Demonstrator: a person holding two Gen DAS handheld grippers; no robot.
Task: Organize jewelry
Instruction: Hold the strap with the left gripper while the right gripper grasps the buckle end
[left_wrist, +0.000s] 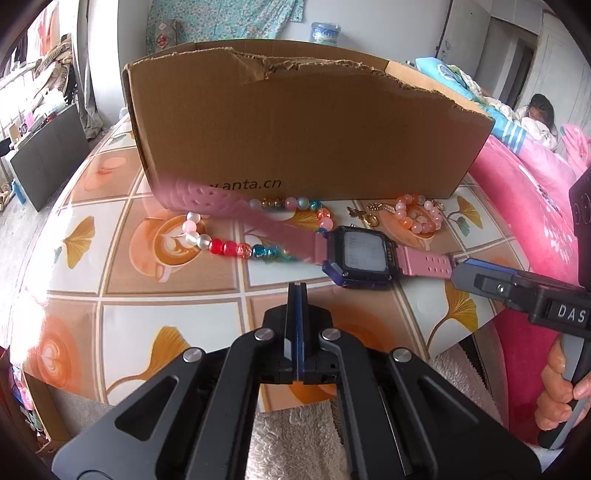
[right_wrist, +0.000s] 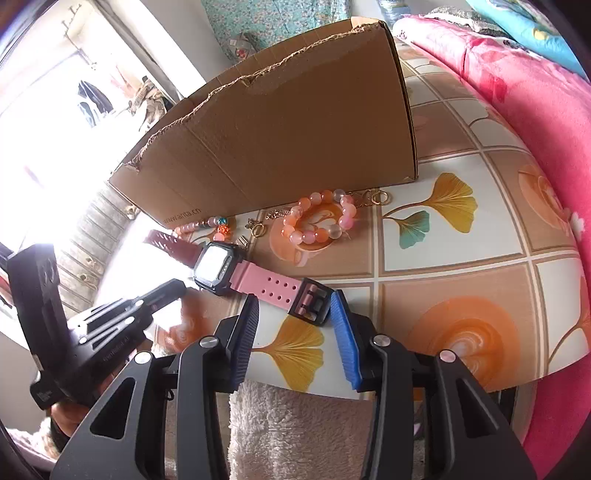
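Note:
A watch (left_wrist: 364, 254) with a pink strap and dark case lies on the patterned tabletop (left_wrist: 177, 317) in front of a cardboard box (left_wrist: 295, 129). My left gripper (left_wrist: 296, 286) is shut on nothing, just short of the watch case. My right gripper (right_wrist: 295, 297) is open around the strap's buckle end (right_wrist: 310, 303); the blue pad (right_wrist: 341, 325) sits right beside the buckle, the other pad stands apart from the strap. A multicoloured bead bracelet (left_wrist: 258, 229) lies partly under the strap. A pink bead bracelet (right_wrist: 319, 218) and gold chain pieces (right_wrist: 258, 227) lie along the box.
The box's torn front wall (right_wrist: 277, 147) stands tall behind the jewelry. A pink quilt (right_wrist: 535, 122) borders the table on the right. A white fluffy cloth (right_wrist: 295, 424) hangs at the near edge. A hand (left_wrist: 557, 387) holds the right gripper's handle. A person lies far right.

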